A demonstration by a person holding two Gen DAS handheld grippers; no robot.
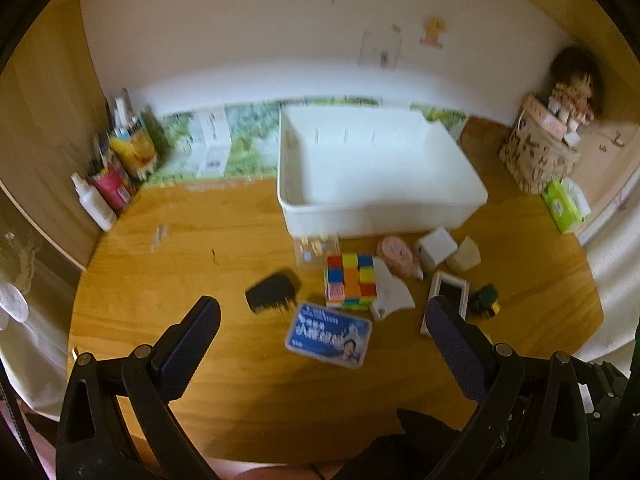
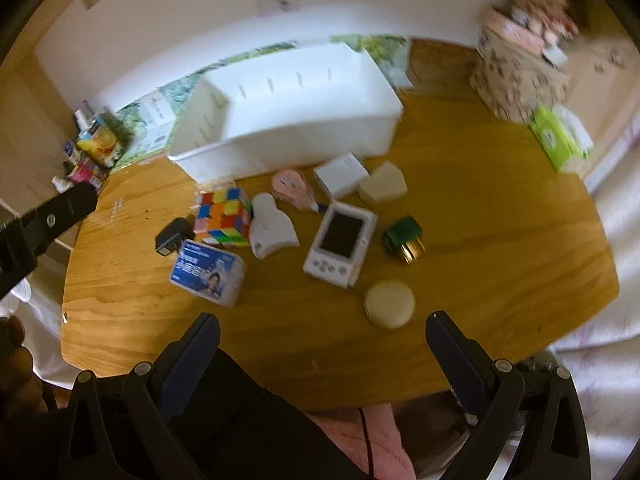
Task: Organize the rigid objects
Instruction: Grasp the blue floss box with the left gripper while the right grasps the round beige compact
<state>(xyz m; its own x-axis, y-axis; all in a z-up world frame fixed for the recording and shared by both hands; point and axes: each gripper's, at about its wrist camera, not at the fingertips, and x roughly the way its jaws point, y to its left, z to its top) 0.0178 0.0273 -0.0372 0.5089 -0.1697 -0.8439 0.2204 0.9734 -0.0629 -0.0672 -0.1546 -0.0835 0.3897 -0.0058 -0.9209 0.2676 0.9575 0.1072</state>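
Both grippers wide open, holding nothing
Left gripper [image 1: 320, 320] and right gripper [image 2: 322, 326] hover over the cluttered surface [image 2: 500, 240]; white bin [image 1: 380, 208] sits behind the cube [image 1: 351, 282].

A wooden table [image 1: 168, 320] with rounded corners stands against a pale wall [image 1: 240, 40] bearing a few small paper pictures [image 1: 380, 50]. A green printed poster [image 1: 248, 144] runs along the wall's foot. Wood-toned panels [image 1: 44, 120] flank the left side, and pale fabric [image 2: 608, 240] lies to the right. Warm, dim light.
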